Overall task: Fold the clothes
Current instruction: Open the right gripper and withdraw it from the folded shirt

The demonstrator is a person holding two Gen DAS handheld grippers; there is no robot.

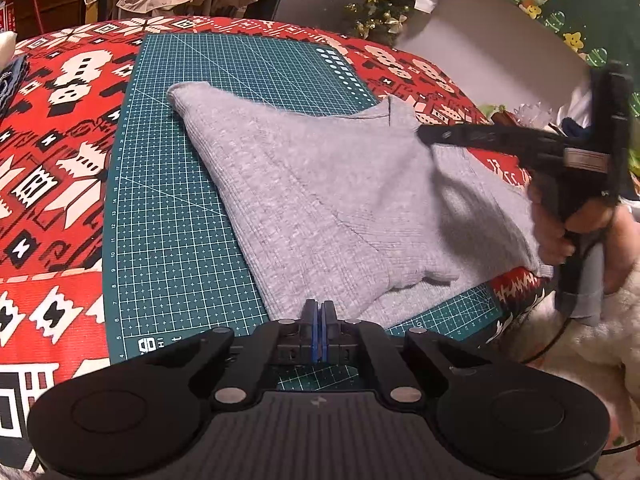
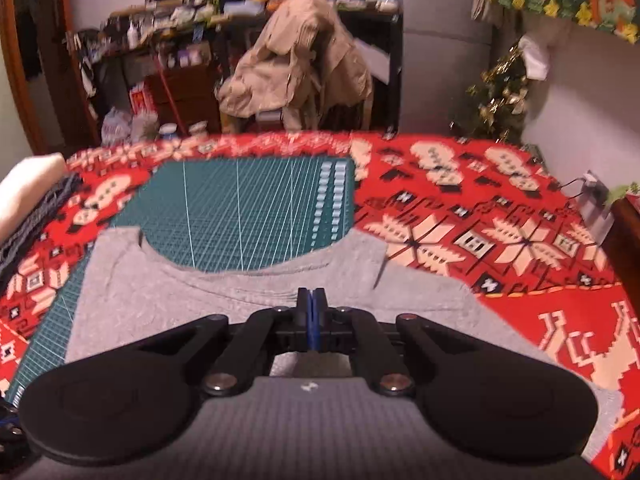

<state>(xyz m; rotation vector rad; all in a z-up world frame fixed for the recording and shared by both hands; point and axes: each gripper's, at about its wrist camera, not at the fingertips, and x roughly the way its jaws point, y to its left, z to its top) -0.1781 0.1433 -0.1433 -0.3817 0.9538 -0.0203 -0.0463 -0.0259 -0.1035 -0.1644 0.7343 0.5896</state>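
Observation:
A grey knit garment lies partly folded on a green cutting mat. My left gripper is shut at the garment's near edge, and it looks pinched on the cloth. My right gripper comes in from the right at the garment's far right corner, where the cloth is lifted and draped. In the right wrist view my right gripper is shut, with the grey garment spread under and in front of it, its neckline curving over the mat.
The mat lies on a red patterned blanket. A beige coat hangs on a chair behind the bed. Folded cloth sits at the left edge. A small decorated tree stands by the wall at the right.

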